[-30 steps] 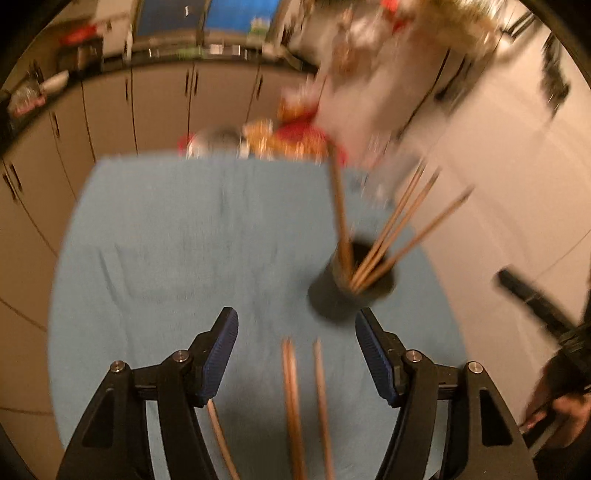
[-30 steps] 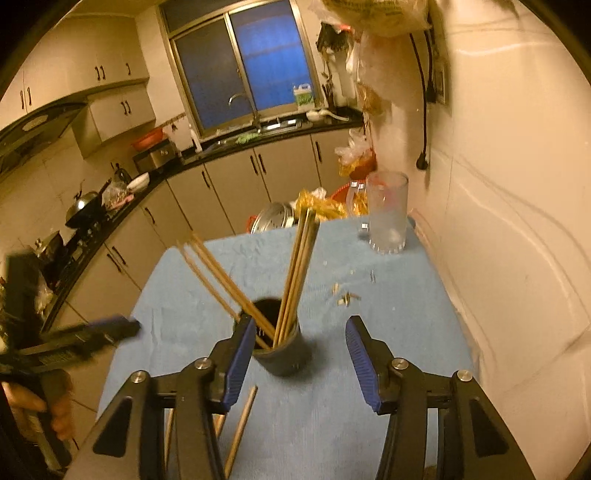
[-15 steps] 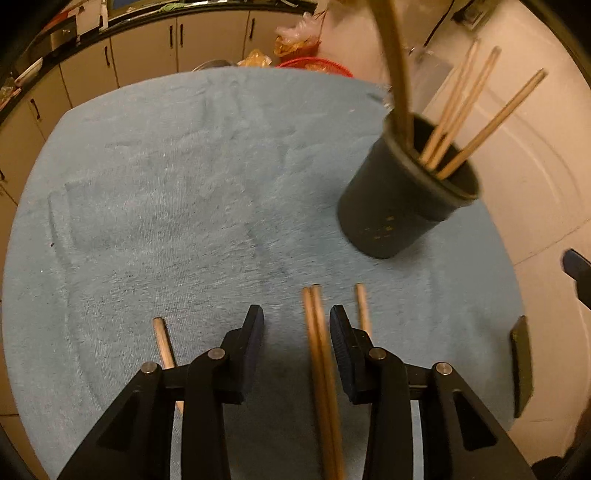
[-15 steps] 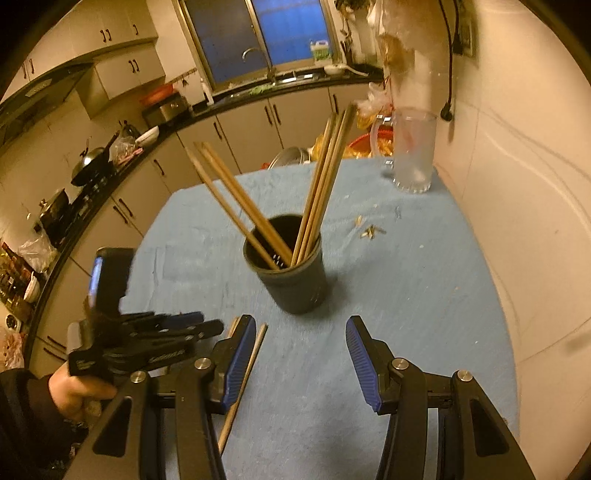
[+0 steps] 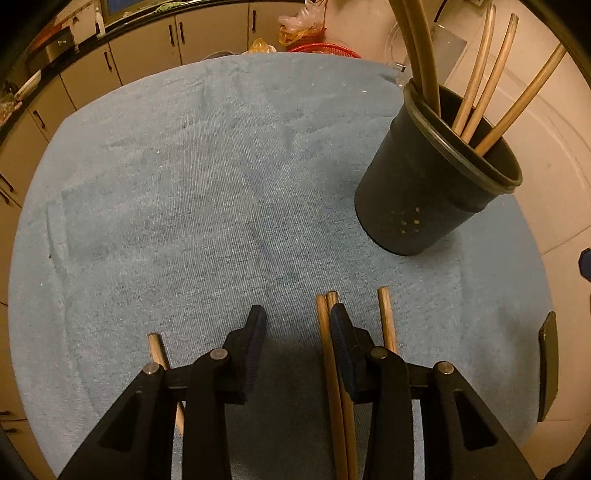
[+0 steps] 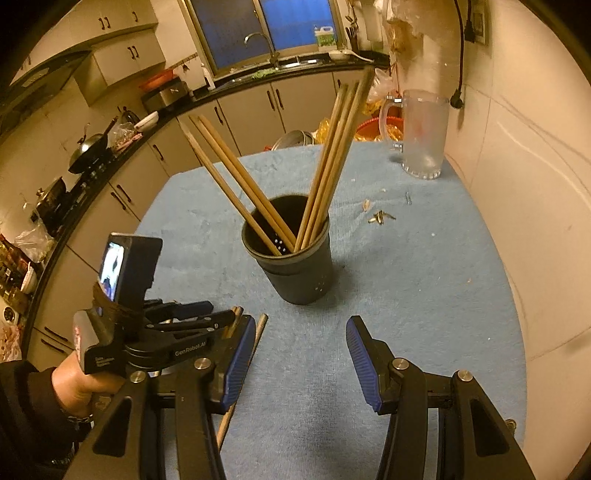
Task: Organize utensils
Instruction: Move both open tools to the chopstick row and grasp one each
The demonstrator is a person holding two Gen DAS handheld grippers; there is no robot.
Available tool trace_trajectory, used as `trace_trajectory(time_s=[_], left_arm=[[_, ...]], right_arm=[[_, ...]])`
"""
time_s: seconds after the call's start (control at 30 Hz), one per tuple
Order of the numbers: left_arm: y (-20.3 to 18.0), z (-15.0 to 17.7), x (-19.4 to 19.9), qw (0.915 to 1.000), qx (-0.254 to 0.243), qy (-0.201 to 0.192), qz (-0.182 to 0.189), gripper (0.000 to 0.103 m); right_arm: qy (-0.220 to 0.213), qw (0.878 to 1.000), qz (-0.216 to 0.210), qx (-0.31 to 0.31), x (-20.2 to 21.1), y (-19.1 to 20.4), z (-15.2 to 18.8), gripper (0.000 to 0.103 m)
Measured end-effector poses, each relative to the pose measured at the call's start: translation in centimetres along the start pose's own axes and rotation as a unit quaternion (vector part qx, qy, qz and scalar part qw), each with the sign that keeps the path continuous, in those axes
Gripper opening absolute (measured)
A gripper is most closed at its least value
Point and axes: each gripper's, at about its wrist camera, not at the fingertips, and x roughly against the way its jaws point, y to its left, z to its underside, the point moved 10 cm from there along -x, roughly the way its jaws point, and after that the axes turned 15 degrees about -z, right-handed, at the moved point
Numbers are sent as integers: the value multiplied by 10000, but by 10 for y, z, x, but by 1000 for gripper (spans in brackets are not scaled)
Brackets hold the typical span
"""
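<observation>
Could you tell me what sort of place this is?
Most likely a home kitchen: a sink tap under the window, a wok on the counter, and cabinets behind the towel-covered table.

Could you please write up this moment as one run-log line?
left gripper: open, jaws just narrowed, over chopstick pair on towel | right gripper: open, empty | holder: upright, five chopsticks

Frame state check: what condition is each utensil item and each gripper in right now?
holder: upright on the cloth, holding five standing chopsticks.
chopstick pair: flat on the cloth, between the left gripper's jaws.
left gripper: open, jaws just been closing, not gripping the pair.
right gripper: open, nothing between.
glass mug: upright, looks empty.
</observation>
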Motion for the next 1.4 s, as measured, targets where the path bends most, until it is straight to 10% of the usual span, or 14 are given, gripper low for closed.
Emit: trace_trajectory(time_s=[0.2, 0.67, 1.4], left_arm=[[17, 3, -5, 9990, -162, 136, -387, 12], [25, 21, 3, 9971, 348, 163, 661, 13], [-13, 28, -13, 9985, -102, 341, 419, 7]], right_arm=[[138, 9998, -32, -119, -18, -3, 4, 55], [477, 9980, -211, -361, -69, -1, 19, 55], [762, 9958, -207, -462, -98, -7, 30, 52]])
